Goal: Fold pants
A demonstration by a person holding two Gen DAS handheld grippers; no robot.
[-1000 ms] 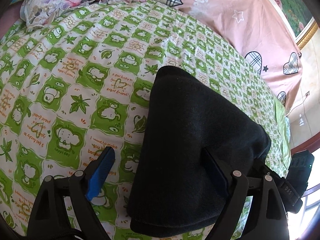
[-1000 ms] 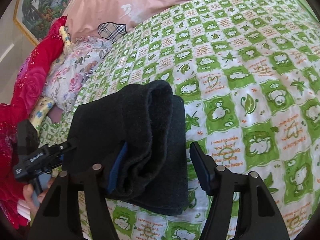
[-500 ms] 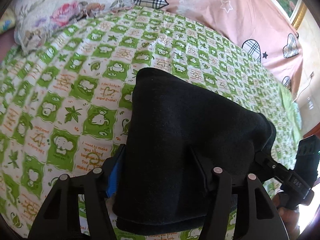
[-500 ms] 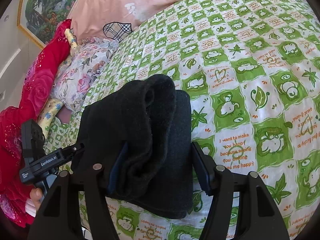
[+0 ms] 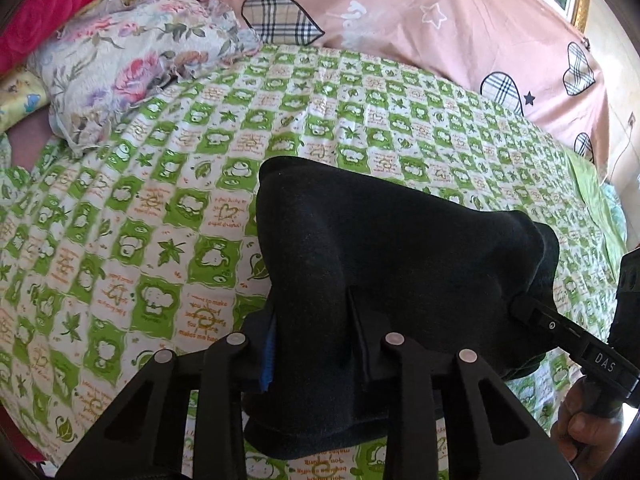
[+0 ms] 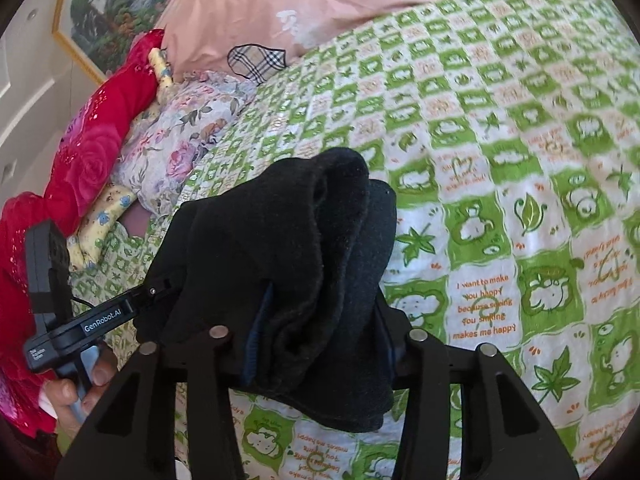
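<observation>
Both grippers clamp the folded black pants (image 5: 384,264) over the bed.

The left gripper (image 5: 312,340) and the right gripper (image 6: 320,340) each have their jaws closed on the thick bundle, one at each end, above the green checked sheet (image 5: 120,240). The cloth covers most of the fingers, so the fingertips are hidden. A floral pillow (image 5: 120,64) lies far left; a pink blanket (image 5: 440,20) lies far behind.

We find both wrist cameras close above the bed (image 5: 168,216), looking forward along their tools toward the pink headboard cover (image 5: 400,20). Both views share the black pants (image 5: 384,264), the checked sheet and the floral pillow (image 6: 180,148).
</observation>
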